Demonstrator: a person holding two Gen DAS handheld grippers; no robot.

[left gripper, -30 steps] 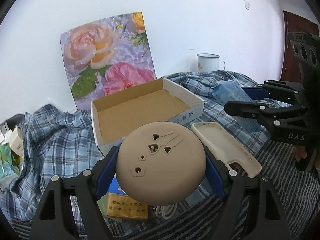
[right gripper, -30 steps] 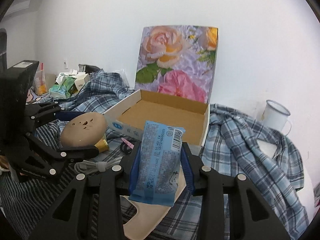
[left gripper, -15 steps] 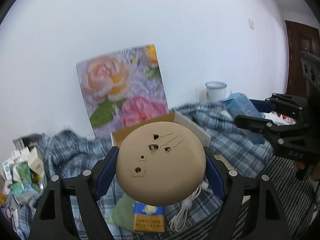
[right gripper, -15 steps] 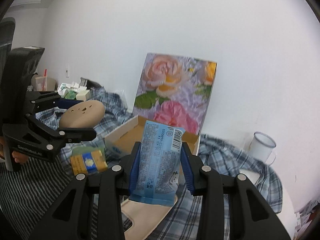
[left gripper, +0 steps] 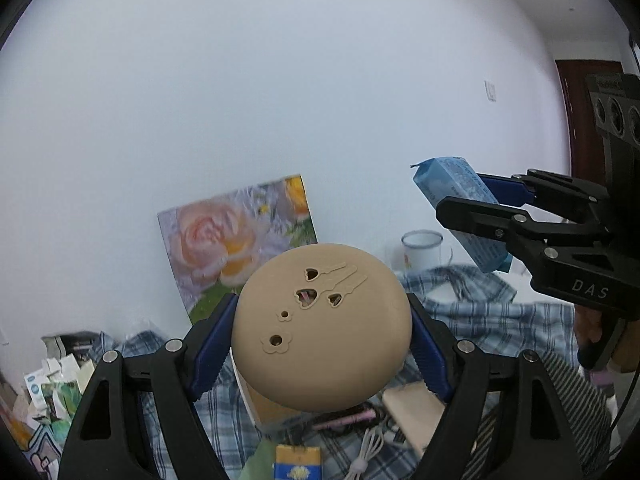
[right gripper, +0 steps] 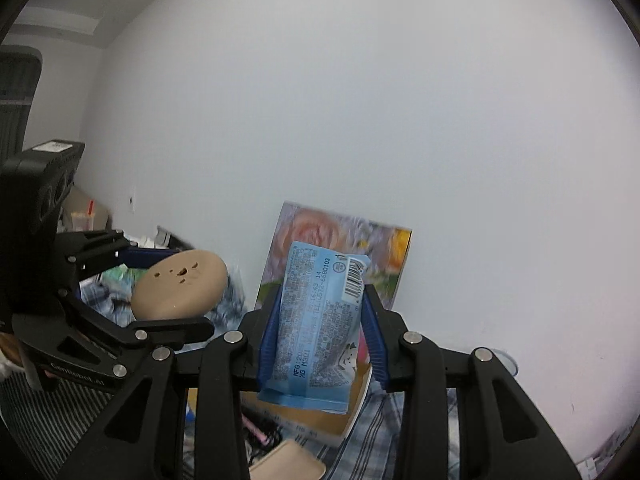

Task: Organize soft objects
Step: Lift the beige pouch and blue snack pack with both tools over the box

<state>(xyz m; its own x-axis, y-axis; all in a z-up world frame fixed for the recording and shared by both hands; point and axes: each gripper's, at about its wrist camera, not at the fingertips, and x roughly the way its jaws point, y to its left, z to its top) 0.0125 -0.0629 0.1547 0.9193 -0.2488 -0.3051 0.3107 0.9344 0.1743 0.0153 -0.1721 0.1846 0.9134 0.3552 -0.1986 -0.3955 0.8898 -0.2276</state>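
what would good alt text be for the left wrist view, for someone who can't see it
The left gripper clamps a round beige pad with heart and flower cutouts before a white wall. At right, the right gripper holds a light blue plastic packet. Below lie a floral printed panel, a white enamel mug and blue plaid cloth.

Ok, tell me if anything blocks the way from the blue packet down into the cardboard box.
Nothing visible does. The right gripper holds the blue packet in the air above the open cardboard box; only open air shows between them. Most of the box's inside is hidden behind the packet.
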